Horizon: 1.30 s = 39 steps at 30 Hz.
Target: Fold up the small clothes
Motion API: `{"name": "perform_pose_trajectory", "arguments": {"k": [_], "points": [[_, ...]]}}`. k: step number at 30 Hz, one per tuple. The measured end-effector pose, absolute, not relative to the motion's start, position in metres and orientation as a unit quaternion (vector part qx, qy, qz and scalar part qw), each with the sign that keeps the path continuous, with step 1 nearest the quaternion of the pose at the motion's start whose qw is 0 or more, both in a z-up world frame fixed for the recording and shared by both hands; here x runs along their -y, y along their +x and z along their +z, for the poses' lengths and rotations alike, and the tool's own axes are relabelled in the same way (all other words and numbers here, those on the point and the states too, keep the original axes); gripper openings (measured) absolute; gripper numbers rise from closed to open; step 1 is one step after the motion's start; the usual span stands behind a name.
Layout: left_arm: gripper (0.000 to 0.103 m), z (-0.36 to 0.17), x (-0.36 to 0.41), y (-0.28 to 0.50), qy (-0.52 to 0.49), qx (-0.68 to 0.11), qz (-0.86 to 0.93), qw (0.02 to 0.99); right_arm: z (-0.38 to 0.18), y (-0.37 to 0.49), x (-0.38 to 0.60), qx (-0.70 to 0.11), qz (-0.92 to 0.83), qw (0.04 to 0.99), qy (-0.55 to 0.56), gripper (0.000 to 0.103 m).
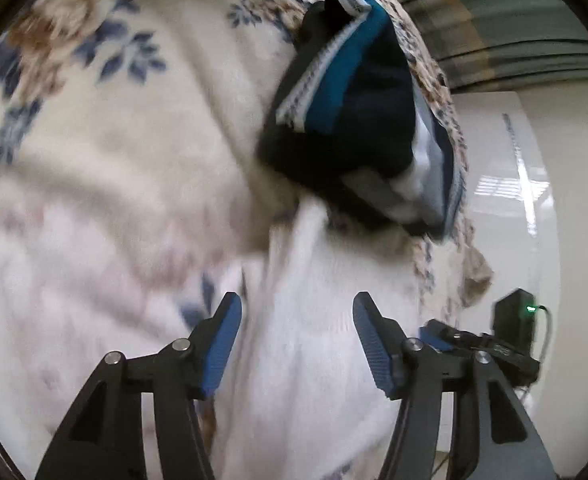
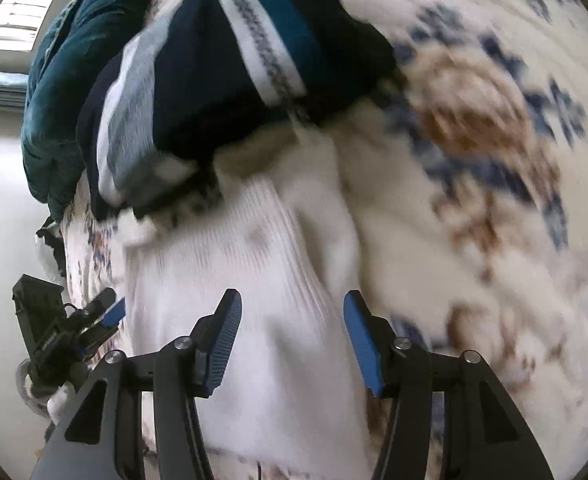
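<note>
A home bedroom, by the floral bedcover (image 1: 93,128) and glossy white floor (image 1: 566,208) (blurred).

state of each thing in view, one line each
left gripper: open, holding nothing
right gripper: open, holding nothing
white garment: lying unfolded on the floral cloth, ahead of both grippers
navy striped garment: bunched at the white garment's far end
floral cloth: spread underneath

No legible text or labels.
</note>
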<state>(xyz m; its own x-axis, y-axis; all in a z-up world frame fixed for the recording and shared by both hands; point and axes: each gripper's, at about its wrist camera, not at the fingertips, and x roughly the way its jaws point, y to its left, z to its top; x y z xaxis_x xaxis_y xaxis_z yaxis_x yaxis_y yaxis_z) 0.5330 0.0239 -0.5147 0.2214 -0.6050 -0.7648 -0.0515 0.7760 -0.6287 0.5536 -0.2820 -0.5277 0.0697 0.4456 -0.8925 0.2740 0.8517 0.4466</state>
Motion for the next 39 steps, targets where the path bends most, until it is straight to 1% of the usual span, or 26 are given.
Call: {"name": "perform_pose_trajectory", "arguments": {"k": [1,3,4,5,6,8,10,12,15,16,17,18,19,20,21,22,24,25,26,27,30,32,36,37,38,39], "points": [[0.055,-0.519,-0.020,0.523,-0.262,-0.607,-0.187,0.727,-0.533,0.542,0.285,-0.692,0.059,0.666,0.272,0.055],[0.050,-0.526,-0.012,0.506,-0.239,-0.613,-0.189,0.728,-0.544,0.522,0.288,-0.709,0.058,0.640,0.290,0.055],[0.015,-0.532,-0.009,0.497,-0.227,-0.618,-0.182,0.730,-0.550,0.509,0.288,-0.713,0.067,0.628,0.304,0.053],[0.013,-0.534,-0.010,0.492,-0.228,-0.618,-0.175,0.732,-0.553,0.503,0.287,-0.712,0.073,0.625,0.310,0.032],[0.012,-0.530,-0.014,0.486,-0.237,-0.607,-0.167,0.740,-0.554,0.495,0.286,-0.706,0.079,0.629,0.316,0.018],[0.009,-0.521,-0.022,0.478,-0.243,-0.588,-0.147,0.758,-0.549,0.488,0.286,-0.684,0.078,0.648,0.326,0.009],[0.006,-0.516,-0.032,0.475,-0.240,-0.581,-0.122,0.768,-0.538,0.486,0.294,-0.661,0.059,0.668,0.336,0.007],[0.005,-0.529,-0.040,0.476,-0.247,-0.595,-0.107,0.758,-0.539,0.488,0.302,-0.656,0.031,0.681,0.323,0.007],[0.008,-0.539,-0.037,0.482,-0.262,-0.615,-0.117,0.734,-0.561,0.496,0.299,-0.693,0.038,0.653,0.303,0.007],[0.011,-0.534,-0.037,0.485,-0.271,-0.614,-0.125,0.731,-0.558,0.501,0.292,-0.702,0.052,0.652,0.280,0.009],[0.020,-0.527,-0.035,0.491,-0.275,-0.612,-0.129,0.731,-0.550,0.509,0.285,-0.708,0.062,0.656,0.255,0.013],[0.022,-0.519,-0.034,0.494,-0.275,-0.605,-0.135,0.735,-0.542,0.516,0.281,-0.706,0.069,0.664,0.236,0.016],[0.031,-0.510,-0.030,0.500,-0.273,-0.592,-0.149,0.744,-0.531,0.523,0.280,-0.695,0.081,0.676,0.231,0.031],[0.043,-0.506,-0.027,0.507,-0.268,-0.585,-0.155,0.750,-0.525,0.530,0.280,-0.685,0.090,0.685,0.231,0.046],[0.045,-0.504,-0.022,0.514,-0.258,-0.582,-0.155,0.755,-0.522,0.538,0.279,-0.677,0.094,0.693,0.230,0.050],[0.045,-0.506,-0.011,0.527,-0.243,-0.583,-0.158,0.759,-0.524,0.548,0.278,-0.673,0.097,0.695,0.232,0.052],[0.043,-0.519,0.001,0.546,-0.221,-0.595,-0.161,0.756,-0.538,0.571,0.275,-0.682,0.093,0.685,0.238,0.052],[0.042,-0.527,0.008,0.558,-0.204,-0.599,-0.152,0.759,-0.548,0.581,0.270,-0.684,0.103,0.678,0.247,0.049],[0.012,-0.529,0.011,0.564,-0.199,-0.598,-0.150,0.762,-0.550,0.588,0.267,-0.683,0.106,0.679,0.247,0.028],[0.007,-0.528,0.013,0.570,-0.197,-0.598,-0.148,0.763,-0.549,0.593,0.264,-0.678,0.102,0.689,0.237,0.011],[0.007,-0.512,0.010,0.576,-0.194,-0.576,-0.148,0.780,-0.531,0.602,0.262,-0.645,0.093,0.725,0.222,0.009],[0.007,-0.520,0.005,0.584,-0.197,-0.585,-0.138,0.775,-0.527,0.610,0.269,-0.633,0.074,0.739,0.217,0.008],[0.007,-0.557,-0.012,0.589,-0.232,-0.621,-0.130,0.737,-0.561,0.626,0.274,-0.671,0.043,0.703,0.231,0.008],[0.008,-0.556,-0.009,0.592,-0.240,-0.620,-0.134,0.734,-0.563,0.628,0.268,-0.680,0.046,0.699,0.217,0.009],[0.012,-0.553,-0.012,0.590,-0.248,-0.620,-0.139,0.731,-0.562,0.630,0.264,-0.685,0.055,0.695,0.211,0.010],[0.013,-0.550,-0.017,0.588,-0.260,-0.620,-0.145,0.726,-0.559,0.630,0.263,-0.689,0.059,0.692,0.208,0.012]]}}
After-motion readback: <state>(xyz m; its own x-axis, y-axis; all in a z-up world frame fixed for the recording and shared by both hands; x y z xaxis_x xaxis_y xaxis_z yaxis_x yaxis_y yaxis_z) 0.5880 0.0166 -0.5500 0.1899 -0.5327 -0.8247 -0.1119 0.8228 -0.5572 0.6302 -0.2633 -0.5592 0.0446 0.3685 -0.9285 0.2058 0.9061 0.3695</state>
